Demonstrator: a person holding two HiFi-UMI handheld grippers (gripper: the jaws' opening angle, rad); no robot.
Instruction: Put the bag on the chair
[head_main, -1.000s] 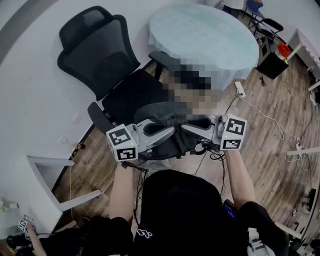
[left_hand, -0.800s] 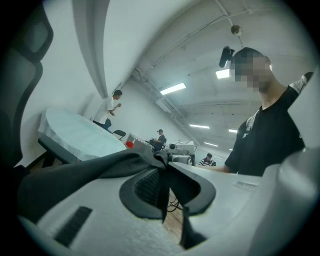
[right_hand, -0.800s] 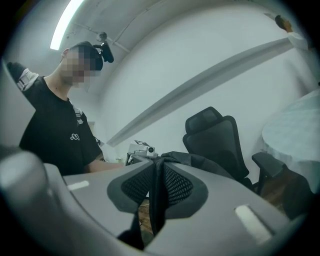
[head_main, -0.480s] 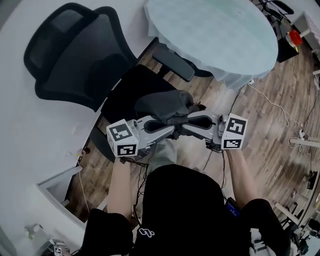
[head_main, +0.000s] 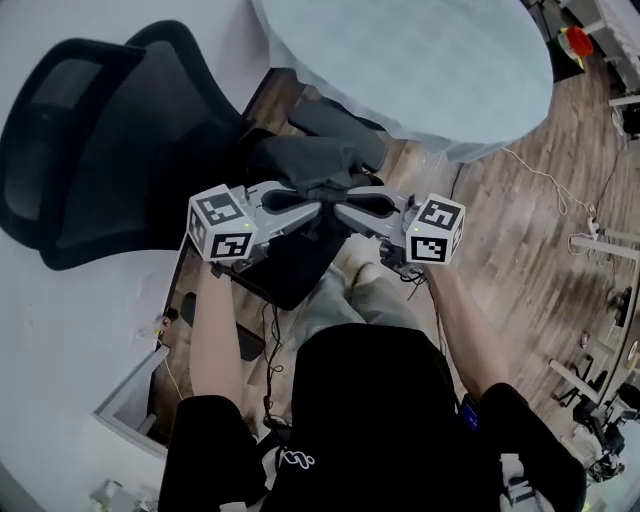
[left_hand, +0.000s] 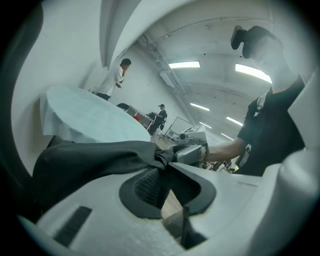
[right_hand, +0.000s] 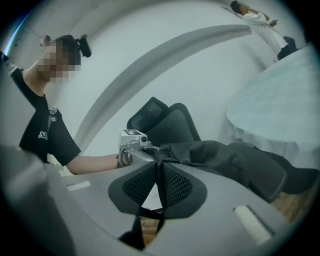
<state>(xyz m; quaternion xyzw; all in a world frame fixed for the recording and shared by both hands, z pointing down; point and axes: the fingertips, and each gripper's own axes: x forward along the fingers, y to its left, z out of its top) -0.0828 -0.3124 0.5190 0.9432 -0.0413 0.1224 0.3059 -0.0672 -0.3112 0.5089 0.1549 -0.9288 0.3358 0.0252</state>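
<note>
A dark grey bag (head_main: 300, 160) hangs in a bunch over the seat (head_main: 285, 270) of a black office chair (head_main: 110, 150). My left gripper (head_main: 318, 204) and right gripper (head_main: 339, 207) meet tip to tip at its near edge. In the left gripper view the jaws (left_hand: 161, 162) are shut on a fold of the bag (left_hand: 90, 160). In the right gripper view the jaws (right_hand: 160, 161) are closing, with a thin strap of the bag (right_hand: 220, 155) pinched between the pads. The bag's underside is hidden.
A round table with a pale cloth (head_main: 420, 60) stands just beyond the chair's armrest (head_main: 335, 125). Cables (head_main: 540, 180) lie on the wooden floor to the right. A white wall runs along the left. Two people (left_hand: 115, 80) stand far off.
Both grippers have carried the bag forward and up over the chair seat. The head view has swung, so the chair now sits further left.
</note>
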